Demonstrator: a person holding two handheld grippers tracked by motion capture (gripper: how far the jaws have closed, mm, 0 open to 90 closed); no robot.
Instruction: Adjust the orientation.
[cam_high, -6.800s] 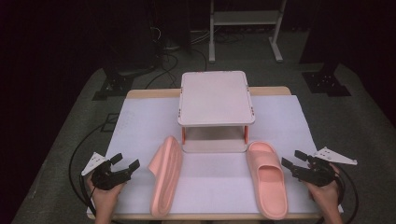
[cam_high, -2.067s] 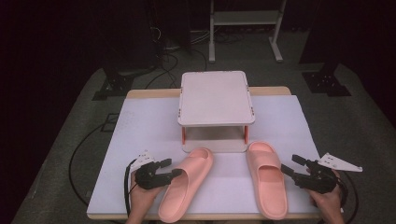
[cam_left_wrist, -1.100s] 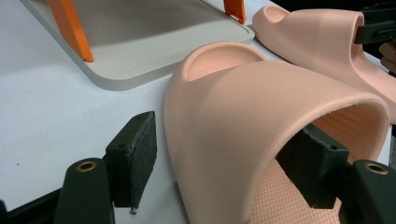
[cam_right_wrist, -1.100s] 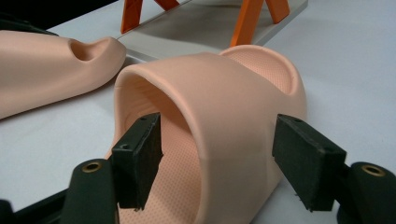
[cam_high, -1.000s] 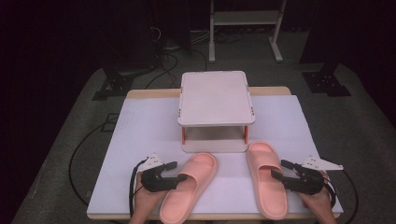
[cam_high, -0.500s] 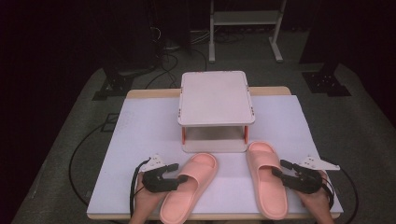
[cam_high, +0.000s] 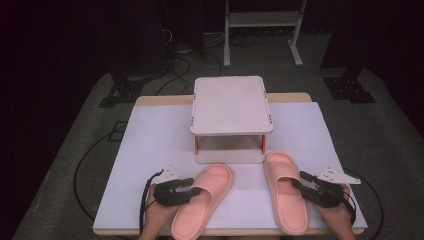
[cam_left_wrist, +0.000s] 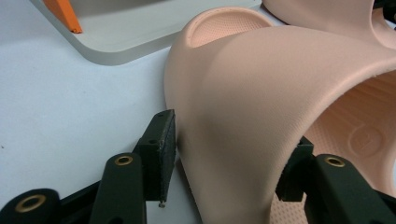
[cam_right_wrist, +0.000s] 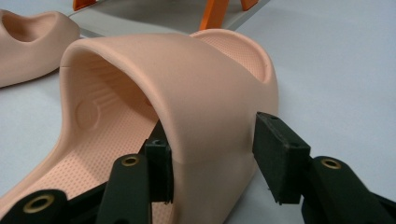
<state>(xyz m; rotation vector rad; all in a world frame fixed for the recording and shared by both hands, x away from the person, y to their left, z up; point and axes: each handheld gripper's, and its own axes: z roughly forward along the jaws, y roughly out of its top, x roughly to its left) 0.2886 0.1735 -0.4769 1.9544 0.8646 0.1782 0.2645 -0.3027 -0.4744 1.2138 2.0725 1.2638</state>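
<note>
Two pink slippers lie sole-down on the white table cover. The left slipper (cam_high: 202, 202) points up and to the right; my left gripper (cam_high: 194, 187) comes at its strap from the left. In the left gripper view the jaws have just been closing, and both pads touch the strap (cam_left_wrist: 261, 93), one outside and one inside. The right slipper (cam_high: 285, 192) lies straight, with my right gripper (cam_high: 300, 180) at its strap from the right. Those jaws have also been closing around the strap (cam_right_wrist: 201, 79); the inner pad touches it and the outer pad (cam_right_wrist: 275, 154) stands a sliver off.
A small shelf (cam_high: 231, 102) with a white top, orange legs and a low base plate (cam_left_wrist: 140, 32) stands just beyond both slippers' toes. The white cover (cam_high: 150, 145) reaches the table's edges. Cables trail off the left edge onto the dark floor.
The left slipper, earlier on its side, now lies flat. Both grippers slid in to the straps and their jaws have narrowed around them; the hands have held still over the last second.
</note>
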